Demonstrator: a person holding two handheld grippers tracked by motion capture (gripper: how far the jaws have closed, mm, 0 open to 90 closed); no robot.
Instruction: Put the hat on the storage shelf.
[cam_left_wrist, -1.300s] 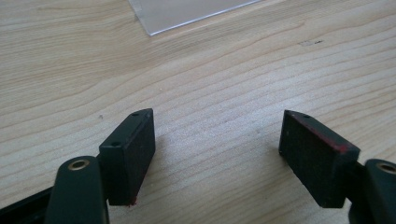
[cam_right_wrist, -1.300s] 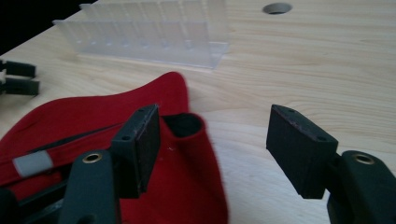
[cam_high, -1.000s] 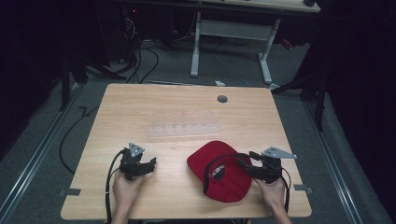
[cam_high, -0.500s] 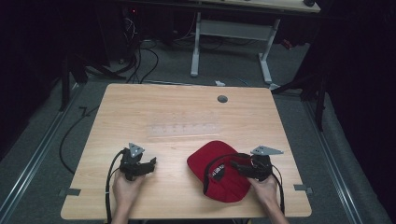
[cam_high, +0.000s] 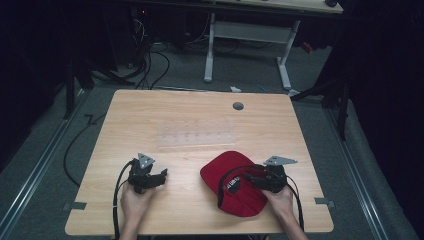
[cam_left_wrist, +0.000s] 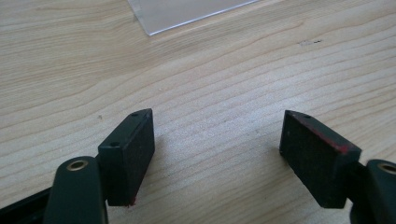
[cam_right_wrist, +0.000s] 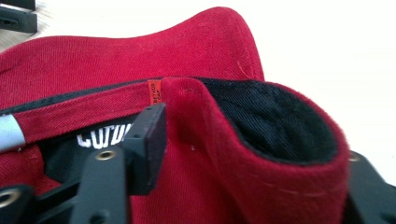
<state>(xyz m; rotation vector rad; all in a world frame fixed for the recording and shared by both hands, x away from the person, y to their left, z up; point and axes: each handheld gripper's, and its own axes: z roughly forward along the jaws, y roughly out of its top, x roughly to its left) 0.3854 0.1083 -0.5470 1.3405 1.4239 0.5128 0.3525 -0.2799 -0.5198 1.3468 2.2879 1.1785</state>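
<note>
A red cap (cam_high: 227, 172) lies upside down on the wooden table (cam_high: 200, 120) at the front right, its black lining (cam_right_wrist: 275, 116) facing up. My right gripper (cam_high: 248, 178) reaches into it from the right and stands open. One jaw is inside the cap by the white lettering, and the other is mostly hidden behind a raised fold of the red rim (cam_right_wrist: 261, 172), which sits between the jaws. At the front left, my left gripper (cam_high: 161, 176) rests open on bare wood with nothing between its fingers (cam_left_wrist: 133, 149).
A clear plastic sheet (cam_high: 195, 137) lies flat at the table's middle, its corner ahead of the left gripper (cam_left_wrist: 187, 11). A round grommet hole (cam_high: 238, 106) sits near the far edge. Desk legs and cables occupy the dark floor beyond.
My right gripper has moved left over the cap's edge, so the rim now lies between its jaws. The left gripper has stayed put.
</note>
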